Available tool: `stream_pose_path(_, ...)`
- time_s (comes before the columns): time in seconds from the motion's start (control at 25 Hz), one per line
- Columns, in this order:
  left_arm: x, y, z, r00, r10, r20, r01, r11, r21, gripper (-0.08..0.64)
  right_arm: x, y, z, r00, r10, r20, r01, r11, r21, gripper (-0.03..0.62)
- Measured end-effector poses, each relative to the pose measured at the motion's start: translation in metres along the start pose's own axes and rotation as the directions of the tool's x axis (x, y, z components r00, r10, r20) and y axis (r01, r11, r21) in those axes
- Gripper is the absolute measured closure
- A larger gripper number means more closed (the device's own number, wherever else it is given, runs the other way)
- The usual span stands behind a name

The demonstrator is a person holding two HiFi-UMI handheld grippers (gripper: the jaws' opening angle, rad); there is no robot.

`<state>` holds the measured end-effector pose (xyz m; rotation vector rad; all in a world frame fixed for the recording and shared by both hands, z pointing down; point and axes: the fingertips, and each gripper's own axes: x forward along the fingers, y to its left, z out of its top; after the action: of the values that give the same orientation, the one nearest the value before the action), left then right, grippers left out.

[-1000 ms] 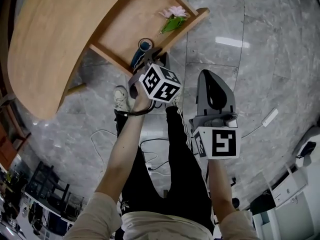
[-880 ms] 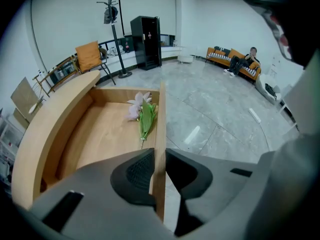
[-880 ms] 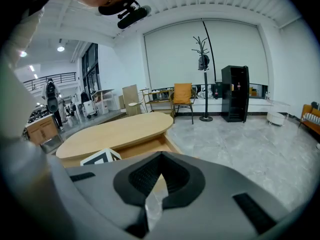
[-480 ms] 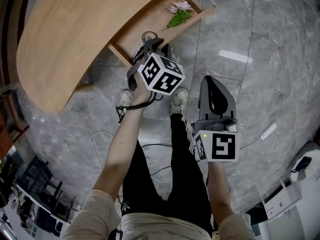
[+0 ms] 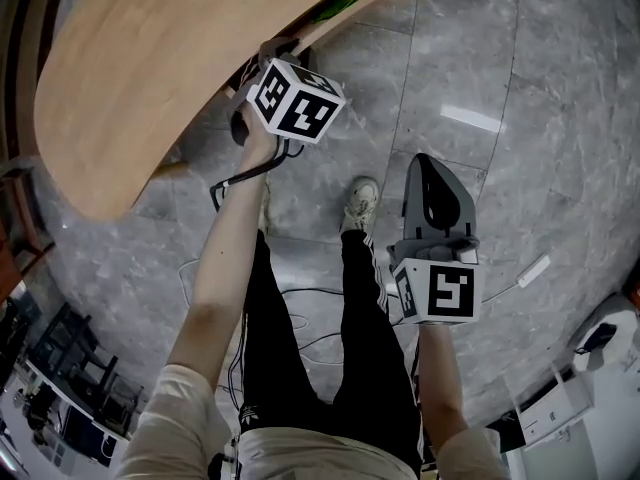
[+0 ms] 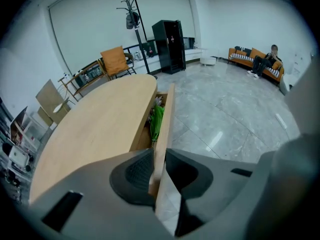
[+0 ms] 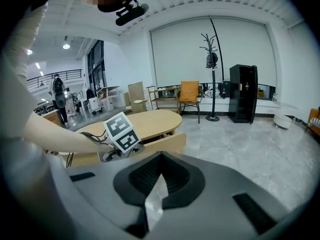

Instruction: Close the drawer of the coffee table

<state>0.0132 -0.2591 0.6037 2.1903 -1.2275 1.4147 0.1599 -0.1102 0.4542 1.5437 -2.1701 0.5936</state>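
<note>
Nearest the body: right gripper (image 5: 432, 168), jaws together, nothing between them, held over the floor (image 5: 560, 68). Further out: left gripper (image 6: 157, 171), jaws clamped on the top edge of the drawer (image 6: 165, 114) front. Drawer: pushed well in over the last second; only a narrow gap remains, showing green leaves (image 6: 156, 121); closing judged nearly done. Beyond: coffee table (image 6: 95, 134) top. Writing: none legible; square markers only.

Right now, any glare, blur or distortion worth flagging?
Head view: fisheye bends the oval light-wood coffee table; light glare streak on the grey marble floor. Left gripper view: black vignette corners, the left tool gripping the wooden drawer front fills the bottom. Right gripper view: mosaic patch top left.
</note>
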Motion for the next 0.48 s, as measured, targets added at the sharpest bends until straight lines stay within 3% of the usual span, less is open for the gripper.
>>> stream_pose_path(0.2,0.0,0.003,0.0,0.999,0.035,0.011,-0.035,0.997,-0.067,0.474,0.004,-0.005,0.0,1.0,-0.007,0.005,0.007,1.0,0.001,0.588)
stream_pose_path(0.28,-0.006,0.006,0.0,0.996,0.081,0.041,-0.073,0.982,-0.172,0.466,0.005,-0.006,0.0,1.0,-0.007,0.007,0.007,1.0,0.0,0.588)
stream_pose_path(0.36,-0.023,0.009,0.006,0.981,0.146,0.131,-0.091,0.93,-0.356,0.479,0.007,-0.007,0.0,1.0,-0.005,0.005,0.005,1.0,-0.002,0.587)
stream_pose_path(0.44,-0.044,0.004,0.008,0.951,0.193,0.241,-0.031,0.836,-0.548,0.551,0.008,-0.007,-0.002,1.0,0.0,-0.001,0.0,1.0,-0.003,0.587)
stream_pose_path(0.48,-0.051,0.0,0.005,0.937,0.219,0.272,-0.001,0.781,-0.624,0.551,0.008,-0.006,-0.003,1.0,0.005,-0.005,-0.005,1.0,-0.004,0.586)
